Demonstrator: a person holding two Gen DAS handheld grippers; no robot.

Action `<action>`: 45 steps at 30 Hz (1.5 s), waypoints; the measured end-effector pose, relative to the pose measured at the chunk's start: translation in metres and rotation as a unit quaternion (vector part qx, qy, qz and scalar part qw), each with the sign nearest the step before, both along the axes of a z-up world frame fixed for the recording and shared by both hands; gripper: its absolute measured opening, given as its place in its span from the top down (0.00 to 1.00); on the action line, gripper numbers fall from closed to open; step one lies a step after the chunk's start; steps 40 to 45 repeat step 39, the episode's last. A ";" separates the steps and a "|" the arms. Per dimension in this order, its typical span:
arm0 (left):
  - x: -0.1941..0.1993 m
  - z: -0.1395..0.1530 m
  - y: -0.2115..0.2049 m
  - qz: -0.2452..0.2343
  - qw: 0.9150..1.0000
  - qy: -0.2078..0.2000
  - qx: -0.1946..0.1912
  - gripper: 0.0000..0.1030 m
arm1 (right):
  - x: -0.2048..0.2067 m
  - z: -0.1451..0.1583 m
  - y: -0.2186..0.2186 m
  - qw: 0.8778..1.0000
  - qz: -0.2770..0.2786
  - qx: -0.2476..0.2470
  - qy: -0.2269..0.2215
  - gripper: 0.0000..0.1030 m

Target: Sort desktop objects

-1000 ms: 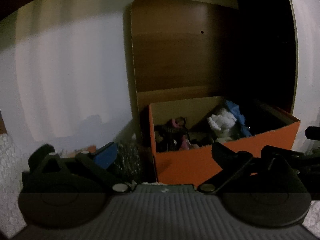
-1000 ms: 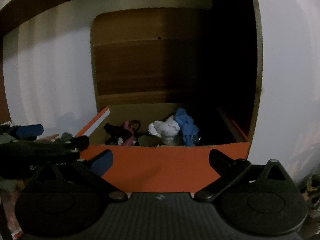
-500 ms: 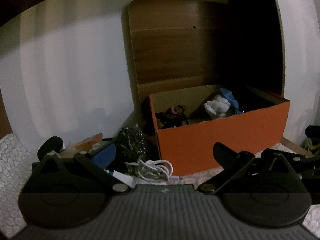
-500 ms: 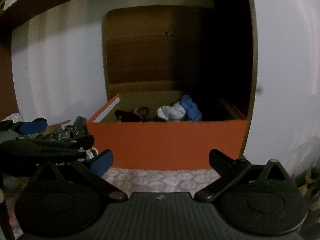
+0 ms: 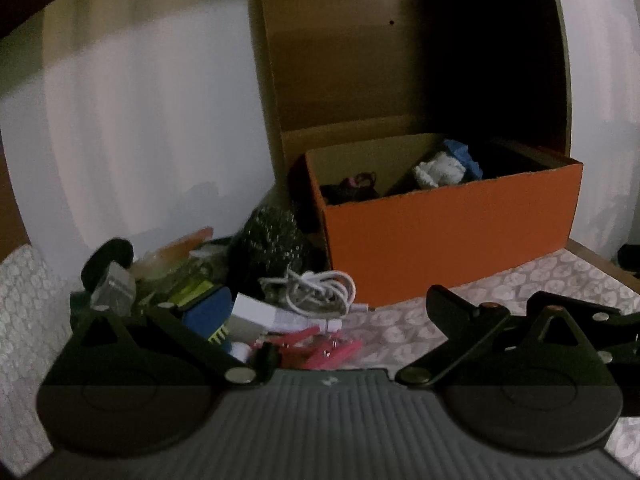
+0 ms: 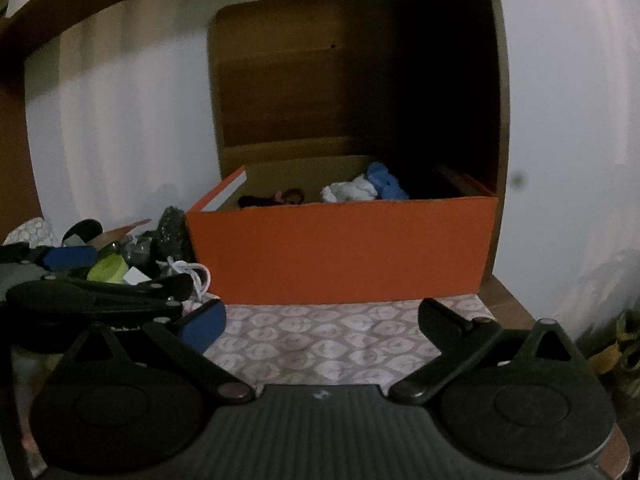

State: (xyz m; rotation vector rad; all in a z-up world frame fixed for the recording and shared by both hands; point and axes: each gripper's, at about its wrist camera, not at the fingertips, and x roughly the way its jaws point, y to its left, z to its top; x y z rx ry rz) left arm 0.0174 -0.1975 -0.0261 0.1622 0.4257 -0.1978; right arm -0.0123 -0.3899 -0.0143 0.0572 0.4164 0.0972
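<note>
Where orange box (image 6: 340, 252) sits open, white cloth (image 6: 348, 191), blue cloth (image 6: 386, 184) inside

Orange box (image 5: 452, 236) open, toys inside; left of it clutter pile: white cable (image 5: 316, 290), pink clips (image 5: 320, 350).

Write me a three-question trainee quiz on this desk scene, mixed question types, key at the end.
1. True or false: the orange box is empty.
2. The white cable lies: A) inside the box, B) on the desk left of the box, C) between the left gripper's fingers.
3. Fill in: both the left gripper and the right gripper are ____.

Key: 1. False; a white and blue bundle and dark items sit inside. 2. B. 3. Open, holding nothing.
</note>
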 end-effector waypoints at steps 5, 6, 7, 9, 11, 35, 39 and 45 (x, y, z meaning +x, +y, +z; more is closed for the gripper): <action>0.002 -0.001 0.006 0.001 1.000 0.018 -0.014 0.00 | -0.001 0.001 0.006 1.000 0.000 -0.001 -0.001 0.00; 0.002 -0.002 0.007 0.003 1.000 0.017 -0.013 0.00 | -0.001 0.001 0.007 1.000 0.000 -0.002 -0.001 0.00; 0.002 -0.003 0.007 0.005 1.000 0.017 -0.011 0.00 | -0.001 0.000 0.008 1.000 0.001 -0.002 0.000 0.00; 0.002 -0.004 0.007 0.006 1.000 0.018 -0.009 0.00 | -0.001 0.000 0.008 1.000 0.002 -0.001 -0.001 0.00; 0.002 -0.005 0.007 0.005 1.000 0.021 -0.010 0.00 | -0.002 0.001 0.009 1.000 0.002 -0.003 -0.001 0.00; 0.001 -0.011 0.008 0.012 0.999 0.040 -0.011 0.00 | -0.002 -0.001 0.011 1.000 0.000 0.001 -0.001 0.00; 0.000 -0.011 0.009 0.018 0.999 0.033 -0.009 0.00 | -0.002 -0.001 0.013 1.000 0.000 0.000 -0.001 0.00; 0.000 -0.011 0.009 0.018 0.999 0.033 -0.009 0.00 | -0.002 -0.001 0.013 1.000 0.000 0.000 -0.001 0.00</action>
